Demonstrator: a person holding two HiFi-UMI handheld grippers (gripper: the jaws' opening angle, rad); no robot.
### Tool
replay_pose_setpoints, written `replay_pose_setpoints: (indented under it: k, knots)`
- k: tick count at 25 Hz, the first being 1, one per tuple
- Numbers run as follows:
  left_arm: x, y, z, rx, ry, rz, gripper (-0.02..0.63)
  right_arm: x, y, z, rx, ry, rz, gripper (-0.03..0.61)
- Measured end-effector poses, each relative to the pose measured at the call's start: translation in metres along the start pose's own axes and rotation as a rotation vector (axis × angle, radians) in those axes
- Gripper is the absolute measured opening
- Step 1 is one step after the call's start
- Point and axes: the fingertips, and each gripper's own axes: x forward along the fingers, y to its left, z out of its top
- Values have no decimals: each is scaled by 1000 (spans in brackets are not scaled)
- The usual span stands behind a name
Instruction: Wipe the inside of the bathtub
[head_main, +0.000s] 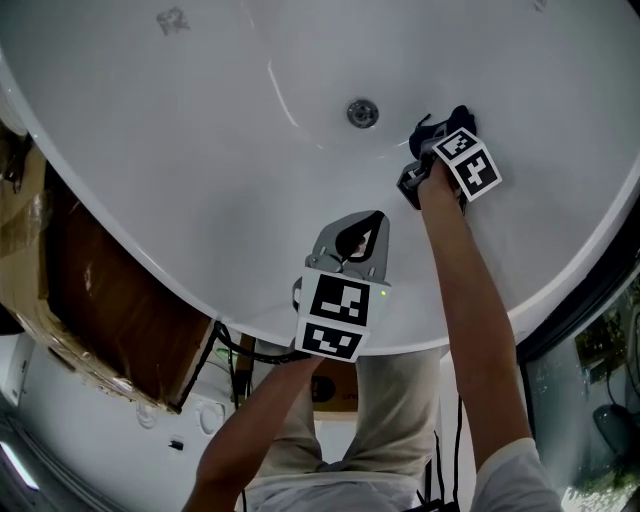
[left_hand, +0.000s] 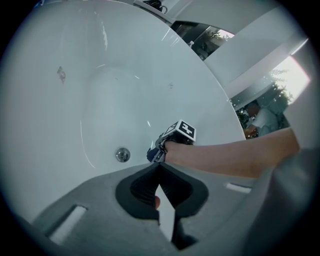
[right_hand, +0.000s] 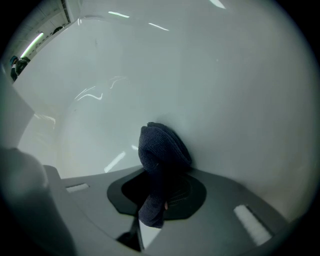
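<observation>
The white bathtub (head_main: 200, 150) fills the head view, with its round metal drain (head_main: 362, 112) near the middle. My right gripper (head_main: 428, 140) is just right of the drain, shut on a dark blue cloth (head_main: 445, 125) that presses against the tub's surface. In the right gripper view the cloth (right_hand: 162, 147) bulges out of the jaws of the right gripper (right_hand: 160, 172) against the white wall. My left gripper (head_main: 368, 225) hovers over the near rim, shut and empty. The left gripper view shows its own jaws (left_hand: 159, 169) closed, the drain (left_hand: 122, 154) and the right gripper's marker cube (left_hand: 182, 131).
A brown cardboard box (head_main: 100, 300) stands outside the tub at the left. Black cables (head_main: 235, 350) hang below the near rim. Dark glass with foliage (head_main: 595, 350) lies beyond the tub's right edge. The person's legs (head_main: 380, 420) are under the rim.
</observation>
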Motion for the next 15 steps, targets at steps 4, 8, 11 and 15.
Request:
replay_pose_setpoints:
  k: [4, 8, 11, 15]
  knots:
    - [5, 8, -6, -12, -3, 8, -2, 12, 4, -2, 4, -4, 5, 52]
    - [7, 11, -7, -18, -12, 7, -2, 24, 10, -5, 26, 5, 46, 52]
    - [4, 8, -8, -19, -15, 4, -2, 20, 25, -8, 76, 22, 142, 53]
    - [-7, 5, -5, -11, -31, 12, -2, -13, 51, 1, 67, -9, 220, 52]
